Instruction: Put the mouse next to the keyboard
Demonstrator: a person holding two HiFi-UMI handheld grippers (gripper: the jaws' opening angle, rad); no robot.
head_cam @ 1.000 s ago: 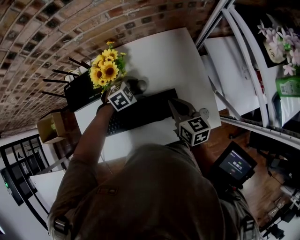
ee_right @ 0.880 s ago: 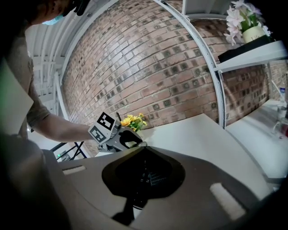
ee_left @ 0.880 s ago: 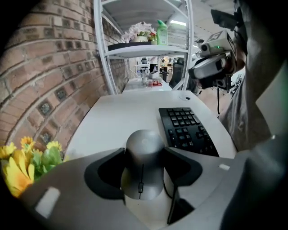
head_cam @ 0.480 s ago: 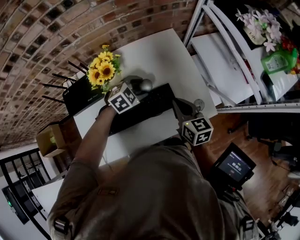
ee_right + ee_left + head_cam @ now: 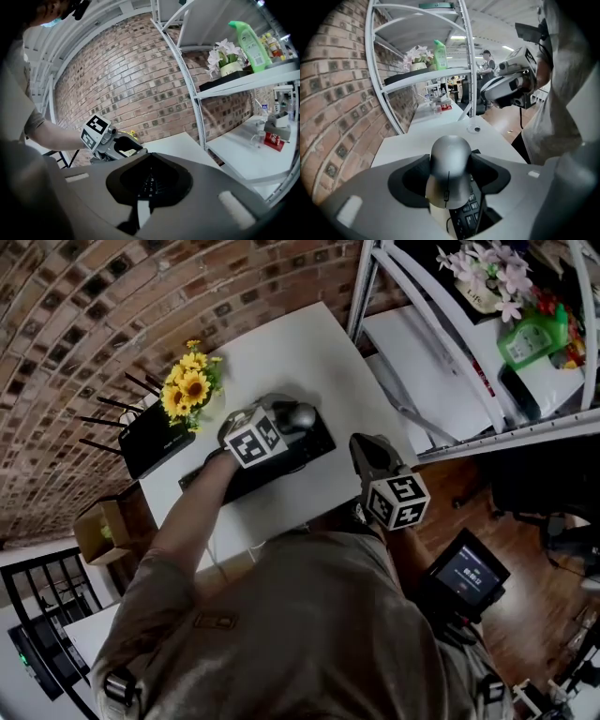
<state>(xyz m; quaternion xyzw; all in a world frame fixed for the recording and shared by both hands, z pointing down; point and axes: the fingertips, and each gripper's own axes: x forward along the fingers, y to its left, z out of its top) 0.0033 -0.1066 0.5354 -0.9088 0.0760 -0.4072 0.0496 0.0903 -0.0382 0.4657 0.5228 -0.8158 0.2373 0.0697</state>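
Observation:
A silver mouse (image 5: pixel 302 415) (image 5: pixel 449 174) is gripped from both sides by my left gripper (image 5: pixel 294 420) (image 5: pixel 450 176), whose black pads (image 5: pixel 410 180) press on its flanks. It hangs just over the right part of the black keyboard (image 5: pixel 281 461) (image 5: pixel 469 219) on the white desk (image 5: pixel 281 352). My right gripper (image 5: pixel 362 444) (image 5: pixel 150 157) hovers off the desk's right front edge with its jaws together and nothing in them. Keyboard keys (image 5: pixel 148 183) show through the hollow between its pads. The left gripper's marker cube (image 5: pixel 96 131) is visible from the right gripper view.
Yellow sunflowers (image 5: pixel 187 388) and a black router with antennas (image 5: pixel 155 437) stand behind the keyboard's left end. A white shelf rack (image 5: pixel 441 343) with a green bottle (image 5: pixel 531 334) and a flowerpot rises to the right. A cable hole (image 5: pixel 474 129) sits at the desk's far end.
My left gripper has carried the mouse rightwards along the keyboard, toward its right end. The right gripper has stayed by the desk's right front edge. The head view has shifted.

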